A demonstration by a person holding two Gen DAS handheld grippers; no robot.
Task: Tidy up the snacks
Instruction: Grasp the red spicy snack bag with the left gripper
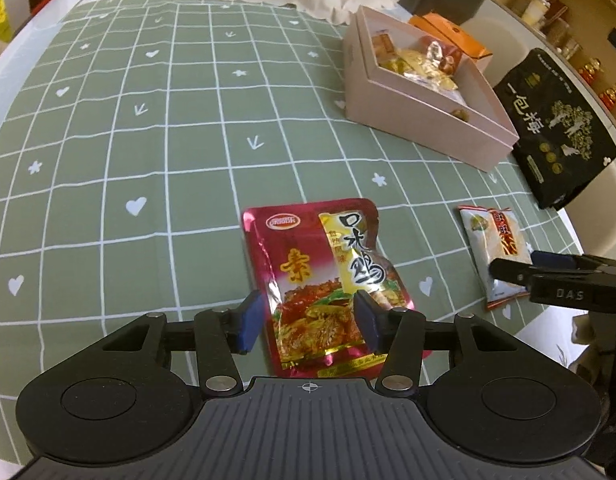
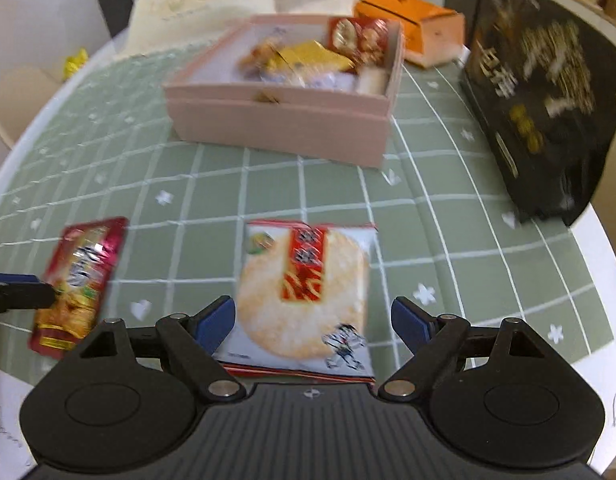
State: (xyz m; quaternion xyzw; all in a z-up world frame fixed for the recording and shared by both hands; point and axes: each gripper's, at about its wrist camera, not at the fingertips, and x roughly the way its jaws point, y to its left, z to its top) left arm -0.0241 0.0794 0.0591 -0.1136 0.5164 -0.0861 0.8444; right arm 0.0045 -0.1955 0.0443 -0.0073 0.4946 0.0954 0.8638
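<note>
Left wrist view: green checked tablecloth [image 1: 148,140] with white hearts and stars covers the table. Left gripper [image 1: 309,322] points down at a red foil snack pouch [image 1: 327,276] lying flat on the cloth; jaws about half open, blue pads on either side of the pouch's near end, right pad over its edge, left pad just off it, can't tell if they press, pouch not lifted. Further right, pink box [image 1: 423,120] sits open with several wrapped snacks inside, an orange carton [image 1: 451,34] behind it. Black snack bag [image 1: 559,128] lies at the table's right edge. White rice cracker packet [image 1: 497,256] lies right of the pouch, and the right gripper's finger tip enters from the right just over it. Right wrist view, blurred: red pouch [image 2: 78,280] at left with the left gripper's tip beside it. Right gripper [image 2: 311,324] has jaws wide open, the rice cracker packet [image 2: 308,292] flat on the cloth between the pads, neither pad touching it, nothing held. Pink box [image 2: 284,128] well beyond, orange carton [image 2: 415,24] and black bag [image 2: 539,100] to the right.
</note>
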